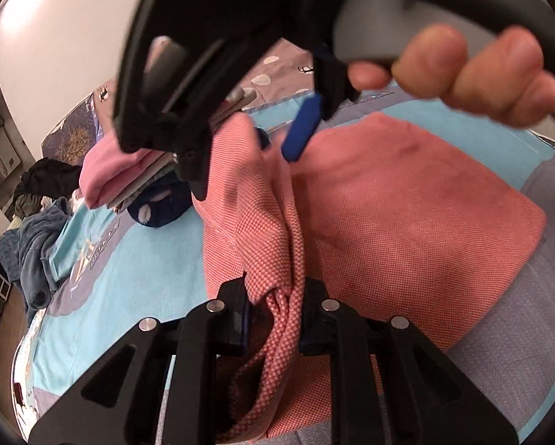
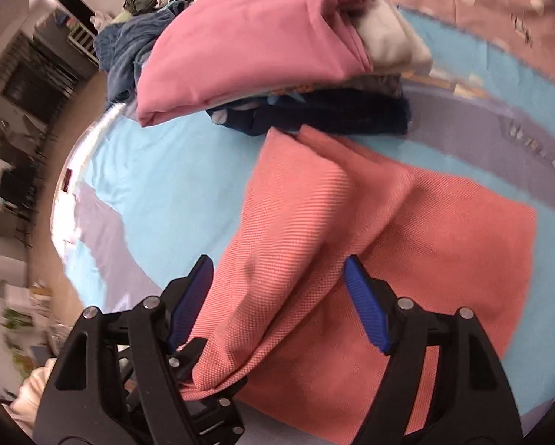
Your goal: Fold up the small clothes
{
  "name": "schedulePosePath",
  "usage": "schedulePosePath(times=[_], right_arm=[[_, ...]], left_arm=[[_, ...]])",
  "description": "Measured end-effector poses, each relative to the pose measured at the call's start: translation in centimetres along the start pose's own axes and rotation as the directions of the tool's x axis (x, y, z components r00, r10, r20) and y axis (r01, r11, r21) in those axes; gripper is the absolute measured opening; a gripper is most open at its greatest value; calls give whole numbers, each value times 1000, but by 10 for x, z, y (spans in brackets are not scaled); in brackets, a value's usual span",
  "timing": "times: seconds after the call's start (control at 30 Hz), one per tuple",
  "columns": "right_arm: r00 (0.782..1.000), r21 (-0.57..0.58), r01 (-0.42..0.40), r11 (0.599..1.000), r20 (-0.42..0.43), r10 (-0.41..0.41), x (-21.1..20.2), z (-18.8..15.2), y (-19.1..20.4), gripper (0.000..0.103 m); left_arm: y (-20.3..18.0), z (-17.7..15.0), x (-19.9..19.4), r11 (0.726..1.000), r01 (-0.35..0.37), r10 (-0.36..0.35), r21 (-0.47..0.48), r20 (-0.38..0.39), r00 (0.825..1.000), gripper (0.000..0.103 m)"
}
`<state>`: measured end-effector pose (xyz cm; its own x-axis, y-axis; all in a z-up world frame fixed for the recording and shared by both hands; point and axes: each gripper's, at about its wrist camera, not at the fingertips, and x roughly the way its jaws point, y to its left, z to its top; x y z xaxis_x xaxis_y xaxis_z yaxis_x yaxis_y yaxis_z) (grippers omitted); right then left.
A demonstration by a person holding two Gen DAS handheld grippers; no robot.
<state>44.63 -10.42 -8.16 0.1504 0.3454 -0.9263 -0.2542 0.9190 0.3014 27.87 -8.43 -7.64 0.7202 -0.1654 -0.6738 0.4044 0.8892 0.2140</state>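
Note:
A coral-pink woven garment (image 1: 407,207) lies partly folded on the blue bedspread; it also shows in the right wrist view (image 2: 425,244). My left gripper (image 1: 275,319) is shut on a bunched fold of the garment and holds it lifted. My right gripper (image 2: 277,300) is open, its blue pads (image 2: 366,307) standing wide on either side of the raised fold. In the left wrist view the right gripper (image 1: 277,137) hangs close above the cloth, held by a hand (image 1: 462,70).
A stack of folded clothes topped by a pink piece (image 2: 247,37) sits just beyond the garment, on a dark navy item (image 2: 333,115). A heap of dark and blue laundry (image 1: 32,237) lies at the bed's far left edge. The bedspread (image 2: 166,185) is blue and grey.

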Motion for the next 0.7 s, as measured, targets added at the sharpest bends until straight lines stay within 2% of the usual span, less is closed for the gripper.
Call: schedulePosePath(times=[0.13, 0.2, 0.23, 0.3, 0.4, 0.47, 0.57, 0.67, 0.7], right_arm=[[999, 63, -34, 997, 23, 32, -3, -9, -17, 74], [994, 107, -106, 989, 48, 101, -10, -16, -29, 76], [988, 156, -148, 977, 73, 139, -14, -21, -39, 81], [976, 275, -214, 937, 97, 195, -13, -32, -64, 82], [946, 404, -317, 858, 69, 317, 8, -44, -94, 82], [928, 487, -345, 802, 48, 370, 30, -53, -111, 82], [895, 516, -420, 747, 98, 435, 44, -53, -119, 88], [855, 504, -495, 708, 136, 501, 46, -46, -116, 88], [849, 508, -502, 700, 136, 510, 48, -44, -114, 88]], left_arm=[[-2, -3, 5, 1000, -4, 3, -11, -23, 1000, 18], [-1, -5, 6, 1000, -3, 2, -24, -33, 999, 18], [-3, -6, 5, 1000, 1, -2, -27, -36, 999, 18], [-4, -7, 6, 1000, 0, -1, -24, -42, 999, 18], [-8, -8, 9, 1000, -3, 3, -5, -56, 998, 18], [-11, -9, 11, 1000, -8, 9, 8, -67, 998, 19], [-14, -11, 12, 1000, -2, 3, 15, -74, 997, 19], [-12, -10, 11, 1000, 4, -4, 11, -70, 998, 19], [-10, -9, 11, 1000, 9, -9, -2, -70, 998, 19]])
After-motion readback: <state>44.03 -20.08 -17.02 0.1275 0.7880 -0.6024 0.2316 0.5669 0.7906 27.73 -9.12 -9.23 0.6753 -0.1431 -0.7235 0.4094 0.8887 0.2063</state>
